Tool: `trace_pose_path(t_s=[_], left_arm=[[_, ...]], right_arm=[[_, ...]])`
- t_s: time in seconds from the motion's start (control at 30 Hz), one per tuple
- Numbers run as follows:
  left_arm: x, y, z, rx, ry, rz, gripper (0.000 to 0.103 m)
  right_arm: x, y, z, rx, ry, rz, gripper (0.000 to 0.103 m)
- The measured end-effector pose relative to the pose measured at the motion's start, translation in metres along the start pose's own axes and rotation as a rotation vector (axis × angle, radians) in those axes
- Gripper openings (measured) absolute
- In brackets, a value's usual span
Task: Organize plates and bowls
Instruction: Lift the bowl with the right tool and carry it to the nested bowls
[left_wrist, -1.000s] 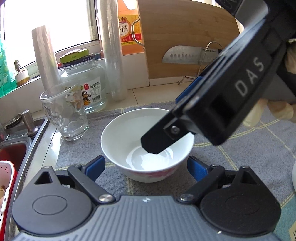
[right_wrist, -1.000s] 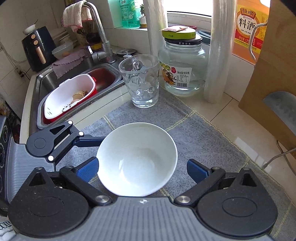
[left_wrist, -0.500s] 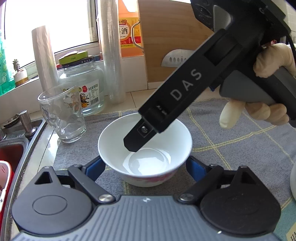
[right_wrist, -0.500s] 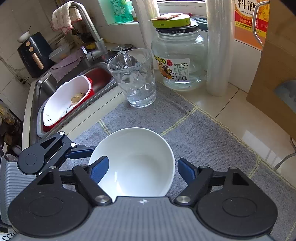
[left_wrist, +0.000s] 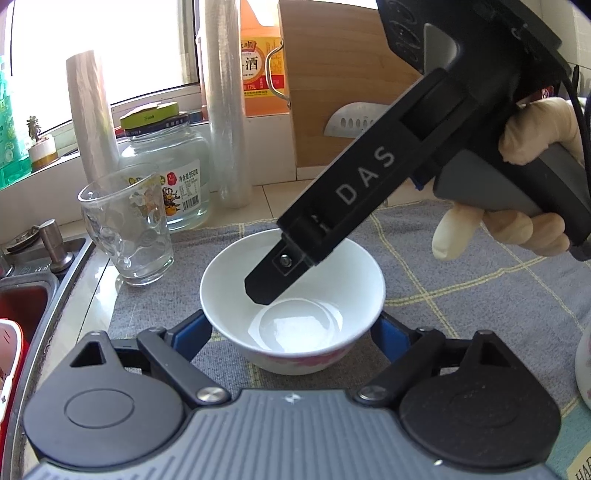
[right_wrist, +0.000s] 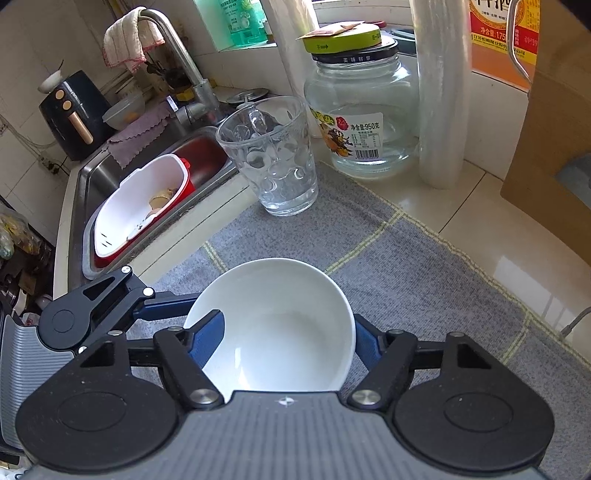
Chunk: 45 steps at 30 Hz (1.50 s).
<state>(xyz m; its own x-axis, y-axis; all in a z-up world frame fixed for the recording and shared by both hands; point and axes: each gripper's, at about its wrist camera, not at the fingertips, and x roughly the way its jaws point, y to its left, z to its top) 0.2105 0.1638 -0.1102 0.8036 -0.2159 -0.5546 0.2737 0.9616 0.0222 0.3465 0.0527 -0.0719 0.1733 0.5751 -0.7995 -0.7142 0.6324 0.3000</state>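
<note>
Fingers (left_wrist: 192, 334) of the left gripper (left_wrist: 291, 332) stand wide around the white bowl (left_wrist: 295, 295) on the grey mat (left_wrist: 461, 280), while the right gripper (right_wrist: 290, 341) straddles its rim, one finger inside, neither clamped.

The left wrist camera looks low and level across the grey checked cloth (left_wrist: 461, 266) toward the window, close behind the white ceramic bowl (left_wrist: 291, 295). The right wrist camera looks steeply down onto the same bowl (right_wrist: 273, 325), facing the steel sink (right_wrist: 92, 184). Both share the dimpled clear glass (left_wrist: 125, 229) (right_wrist: 273, 158).
</note>
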Motion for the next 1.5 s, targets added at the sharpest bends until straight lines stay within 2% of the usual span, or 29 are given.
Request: trace_pose_path(t_s=[0.63, 1.5], left_arm=[[-0.011, -0.006, 0.005, 0.049, 0.015, -0.037, 0.092], [-0.078, -0.058, 0.013, 0.105, -0.006, -0.113, 0.092]], right_arm=[[-0.015, -0.002, -0.008, 0.073, 0.009, 0.026, 0.079], [-0.103, 0.033, -0.061, 0.089, -0.046, 0.0, 0.079]])
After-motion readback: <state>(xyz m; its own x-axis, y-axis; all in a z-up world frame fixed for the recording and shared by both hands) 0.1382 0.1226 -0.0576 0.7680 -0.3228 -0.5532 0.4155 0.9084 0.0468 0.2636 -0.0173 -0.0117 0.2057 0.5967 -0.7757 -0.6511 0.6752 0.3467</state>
